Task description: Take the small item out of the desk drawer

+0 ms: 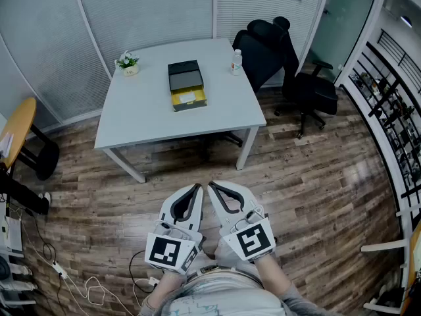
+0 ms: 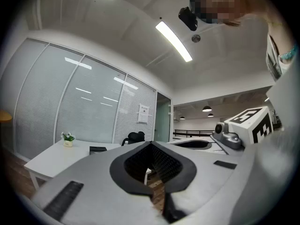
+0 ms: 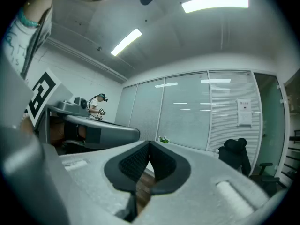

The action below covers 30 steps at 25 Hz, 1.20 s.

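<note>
Far left on the white tabletop (image 1: 141,114) stands a potted plant (image 1: 127,62). Near its middle sits the black drawer box (image 1: 183,74), its yellow drawer (image 1: 189,99) pulled open with a small pale item (image 1: 187,97) inside. Well apart from it, over the wooden floor (image 1: 316,176), the left claw (image 1: 197,188) and right claw (image 1: 212,187) sit side by side, both clenched on nothing. A bottle (image 1: 237,62) stands further right.

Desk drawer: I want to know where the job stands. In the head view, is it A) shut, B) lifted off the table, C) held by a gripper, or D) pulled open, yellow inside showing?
D: the drawer juts from the black box on the table, yellow inside showing; the left gripper and right gripper, both shut, are far from it.
</note>
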Available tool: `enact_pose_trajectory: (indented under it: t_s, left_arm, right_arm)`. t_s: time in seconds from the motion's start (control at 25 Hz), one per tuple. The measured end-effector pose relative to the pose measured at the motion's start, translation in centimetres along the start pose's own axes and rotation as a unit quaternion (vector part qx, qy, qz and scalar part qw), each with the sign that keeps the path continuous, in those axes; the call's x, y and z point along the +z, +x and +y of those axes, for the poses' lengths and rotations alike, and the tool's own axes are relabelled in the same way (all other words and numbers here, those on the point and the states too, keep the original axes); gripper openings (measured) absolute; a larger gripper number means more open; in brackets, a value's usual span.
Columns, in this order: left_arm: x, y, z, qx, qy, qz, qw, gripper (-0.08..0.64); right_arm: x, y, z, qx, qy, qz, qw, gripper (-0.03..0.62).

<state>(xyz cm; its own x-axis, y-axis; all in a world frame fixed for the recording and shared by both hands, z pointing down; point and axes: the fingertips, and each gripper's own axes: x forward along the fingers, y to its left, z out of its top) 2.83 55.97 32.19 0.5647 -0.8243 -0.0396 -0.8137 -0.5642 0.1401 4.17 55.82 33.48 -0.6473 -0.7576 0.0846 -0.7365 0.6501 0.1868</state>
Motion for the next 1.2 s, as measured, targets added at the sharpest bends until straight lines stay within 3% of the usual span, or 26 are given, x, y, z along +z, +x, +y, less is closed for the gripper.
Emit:
enact_pose_trajectory:
  t_s: [0.64,1.2]
  left_arm:
    - [-1.3,2.4,-3.0,0.038,-0.012,-0.005,0.9992,-0.003]
    - [-1.7,5.8,1.0,0.045,-0.044,0.000,0.9980,-0.003]
  right_arm:
    - [-0.9,-2.1,-2.8,0.051,0.010,-0.025,0.998,0.003]
    - [-1.2,1.5,-5.3,0.044,0.018,-0.022,0.999,0.003]
